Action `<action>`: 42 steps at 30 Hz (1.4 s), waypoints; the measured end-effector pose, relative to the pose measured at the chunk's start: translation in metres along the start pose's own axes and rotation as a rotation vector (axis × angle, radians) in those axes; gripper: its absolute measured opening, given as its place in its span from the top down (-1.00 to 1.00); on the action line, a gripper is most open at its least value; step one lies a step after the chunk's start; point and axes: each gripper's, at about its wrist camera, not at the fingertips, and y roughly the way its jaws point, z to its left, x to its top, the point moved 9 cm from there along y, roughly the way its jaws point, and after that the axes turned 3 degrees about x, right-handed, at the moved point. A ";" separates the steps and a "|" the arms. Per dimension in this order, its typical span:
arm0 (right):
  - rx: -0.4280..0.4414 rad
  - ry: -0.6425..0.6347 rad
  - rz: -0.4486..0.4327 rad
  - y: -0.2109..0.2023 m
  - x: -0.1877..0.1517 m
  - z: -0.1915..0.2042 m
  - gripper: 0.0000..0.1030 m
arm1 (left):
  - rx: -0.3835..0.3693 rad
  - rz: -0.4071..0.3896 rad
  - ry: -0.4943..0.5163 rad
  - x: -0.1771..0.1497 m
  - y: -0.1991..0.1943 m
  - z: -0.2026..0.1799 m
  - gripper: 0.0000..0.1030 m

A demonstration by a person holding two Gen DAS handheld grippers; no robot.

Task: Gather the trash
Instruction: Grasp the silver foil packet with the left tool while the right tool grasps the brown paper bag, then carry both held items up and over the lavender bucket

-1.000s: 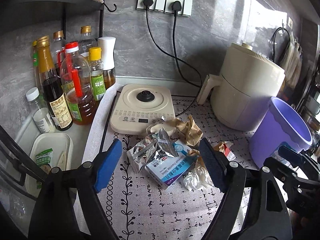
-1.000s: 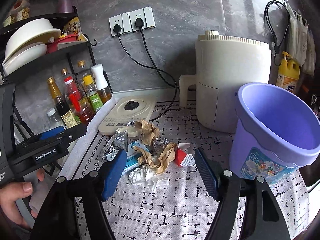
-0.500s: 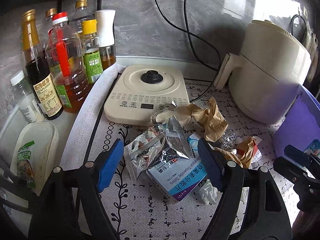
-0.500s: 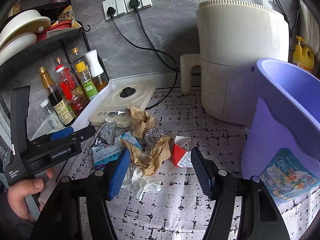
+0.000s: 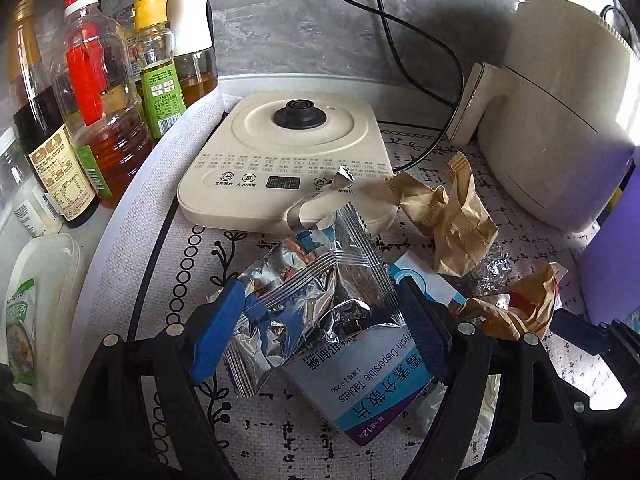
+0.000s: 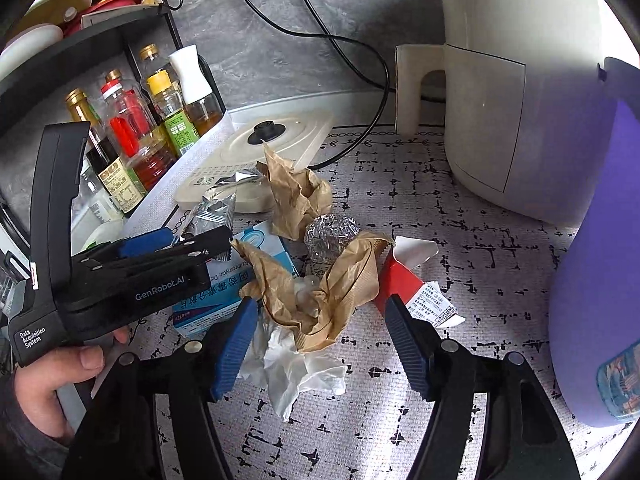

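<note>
A pile of trash lies on the patterned mat [image 6: 400,420]. My left gripper [image 5: 320,328] is open and low over the pile, with a silver foil wrapper [image 5: 312,300] and a blue-and-white tablet box [image 5: 360,384] between its blue pads; the left pad sits at the wrapper's edge. My right gripper [image 6: 320,340] has its jaws opening around a crumpled brown paper [image 6: 332,296] and a white tissue [image 6: 296,364], and its pads do not press on them. A foil ball [image 6: 330,232] and a red-and-white carton [image 6: 404,280] lie just beyond. The left gripper [image 6: 188,236] shows to the left.
A purple bucket [image 6: 592,280] stands at the right, a cream air fryer [image 6: 520,80] behind it. A cream cooker base [image 5: 288,152] sits behind the pile with another brown paper [image 5: 456,216] beside it. Oil and sauce bottles [image 5: 100,92] line the left wall, and cords run down it.
Both grippers have come down and forward onto the trash pile. The left jaws now straddle the foil wrapper and box, the right jaws the brown paper.
</note>
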 end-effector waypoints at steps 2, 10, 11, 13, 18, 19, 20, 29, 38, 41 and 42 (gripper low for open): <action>0.000 -0.001 0.013 0.006 -0.003 0.000 -0.26 | 0.002 0.002 -0.003 0.000 0.001 0.000 -0.38; 0.032 -0.018 0.005 0.001 -0.002 0.007 0.57 | 0.004 -0.027 0.005 0.002 -0.018 -0.003 0.71; 0.035 -0.017 -0.003 -0.003 -0.001 0.008 0.57 | 0.004 -0.038 0.006 0.002 -0.023 -0.003 0.74; 0.041 -0.020 -0.022 -0.012 0.002 0.011 0.57 | 0.001 -0.062 0.003 0.004 -0.035 -0.003 0.77; 0.053 -0.020 -0.079 -0.039 0.012 0.016 0.57 | -0.017 -0.134 -0.014 0.015 -0.069 -0.005 0.80; 0.054 -0.016 -0.095 -0.045 0.015 0.016 0.57 | -0.019 -0.150 -0.013 0.019 -0.077 -0.006 0.80; 0.053 -0.014 -0.112 -0.052 0.020 0.015 0.56 | -0.021 -0.167 -0.010 0.023 -0.085 -0.008 0.80; 0.041 0.012 -0.246 -0.108 0.059 0.008 0.55 | -0.066 -0.301 -0.001 0.065 -0.146 -0.026 0.80; -0.013 0.022 -0.339 -0.149 0.080 -0.009 0.55 | -0.146 -0.374 0.045 0.094 -0.177 -0.066 0.80; -0.031 0.038 -0.353 -0.159 0.084 -0.017 0.54 | -0.175 -0.384 0.062 0.101 -0.182 -0.082 0.80; -0.037 0.042 -0.361 -0.163 0.085 -0.021 0.54 | -0.186 -0.388 0.069 0.103 -0.184 -0.088 0.80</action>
